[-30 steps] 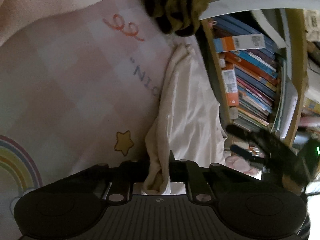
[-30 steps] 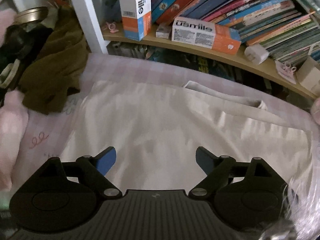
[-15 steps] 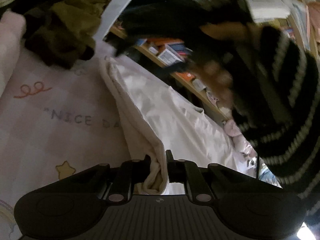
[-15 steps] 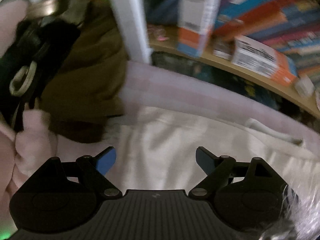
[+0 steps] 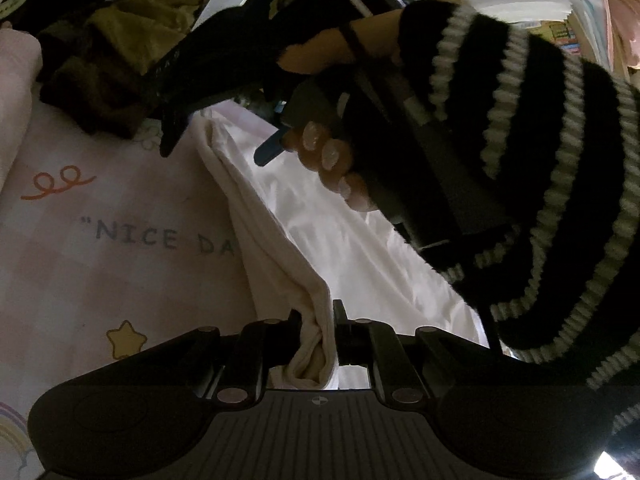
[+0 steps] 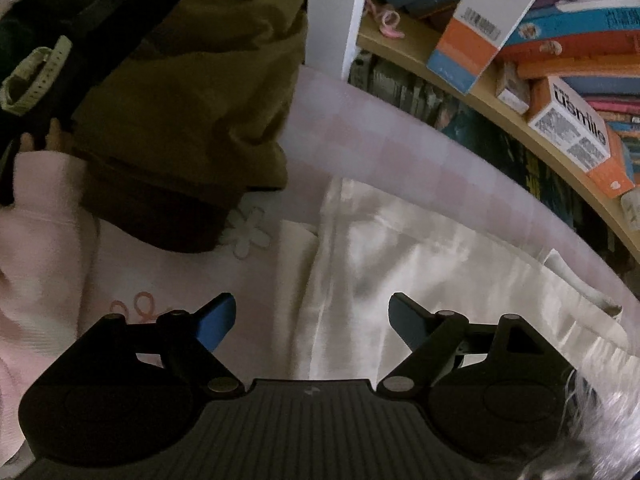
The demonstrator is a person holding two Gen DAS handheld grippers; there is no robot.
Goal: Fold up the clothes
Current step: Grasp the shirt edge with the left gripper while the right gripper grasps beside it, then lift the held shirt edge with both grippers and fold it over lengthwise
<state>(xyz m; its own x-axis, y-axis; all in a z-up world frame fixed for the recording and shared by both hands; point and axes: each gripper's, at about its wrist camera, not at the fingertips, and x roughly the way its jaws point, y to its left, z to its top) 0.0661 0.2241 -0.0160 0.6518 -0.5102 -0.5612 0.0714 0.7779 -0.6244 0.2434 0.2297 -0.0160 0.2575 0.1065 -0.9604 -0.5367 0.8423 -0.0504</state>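
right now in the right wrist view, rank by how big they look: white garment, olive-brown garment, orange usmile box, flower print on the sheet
1. white garment
2. olive-brown garment, fairly close to the white one; its top runs out of frame, so this order is unsure
3. orange usmile box
4. flower print, clearly smallest

Cream garment [image 5: 352,248] on pink bedsheet [image 5: 120,240], one edge bunched & lifted.

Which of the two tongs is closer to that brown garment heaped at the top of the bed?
Right. The right tongs hang open just below the brown garment, over the cream cloth's edge. The left tongs sit farther back, clamped on the cloth's near corner.
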